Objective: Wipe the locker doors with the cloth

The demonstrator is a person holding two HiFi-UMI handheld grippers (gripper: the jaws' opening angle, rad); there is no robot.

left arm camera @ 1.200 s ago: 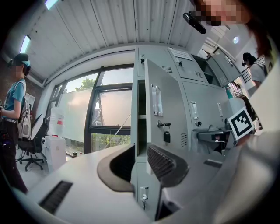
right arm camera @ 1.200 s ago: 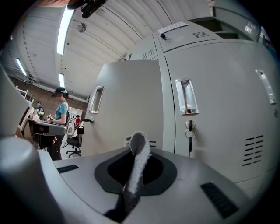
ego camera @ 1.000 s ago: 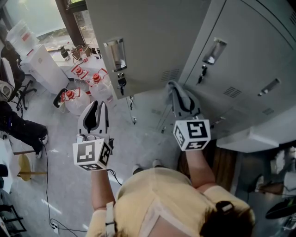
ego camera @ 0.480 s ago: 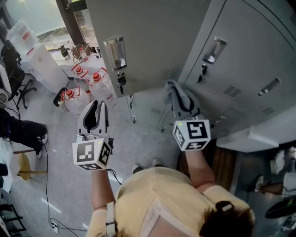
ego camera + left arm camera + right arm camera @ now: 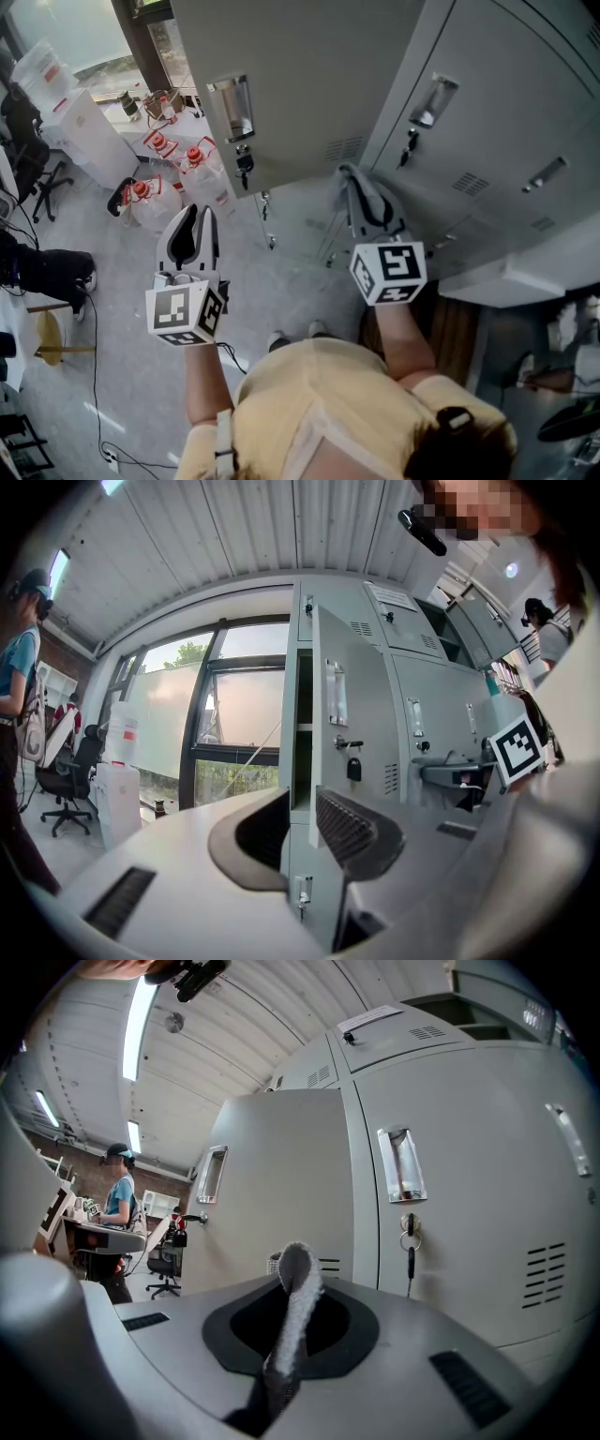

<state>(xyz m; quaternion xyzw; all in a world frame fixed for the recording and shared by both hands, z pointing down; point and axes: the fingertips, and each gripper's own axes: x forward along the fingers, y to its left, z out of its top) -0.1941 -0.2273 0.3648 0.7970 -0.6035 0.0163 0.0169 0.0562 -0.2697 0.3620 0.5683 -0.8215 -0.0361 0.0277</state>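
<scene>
A grey locker door (image 5: pixel 300 84) stands swung open in the middle, with a metal handle (image 5: pixel 232 108) and keys hanging from its lock (image 5: pixel 246 169). To its right is a closed door (image 5: pixel 497 122). My right gripper (image 5: pixel 368 199) is shut on a grey cloth (image 5: pixel 356 178) and points level at the lockers, just below the open door's lower corner. In the right gripper view the cloth (image 5: pixel 298 1283) sticks up between the jaws (image 5: pixel 291 1321). My left gripper (image 5: pixel 192 234) hangs left of the open door. It is open, with a gap between its pads (image 5: pixel 347 832) and nothing in it.
Water jugs with red caps (image 5: pixel 155 197) and a white box (image 5: pixel 89 127) stand on the floor at the left, near a window. A person's leg (image 5: pixel 37 267) and a cable (image 5: pixel 94 375) are at the left edge. A white ledge (image 5: pixel 511 281) juts out at the right.
Both grippers and the cloth have stayed where they were. Only the person at the left edge has shifted a little.
</scene>
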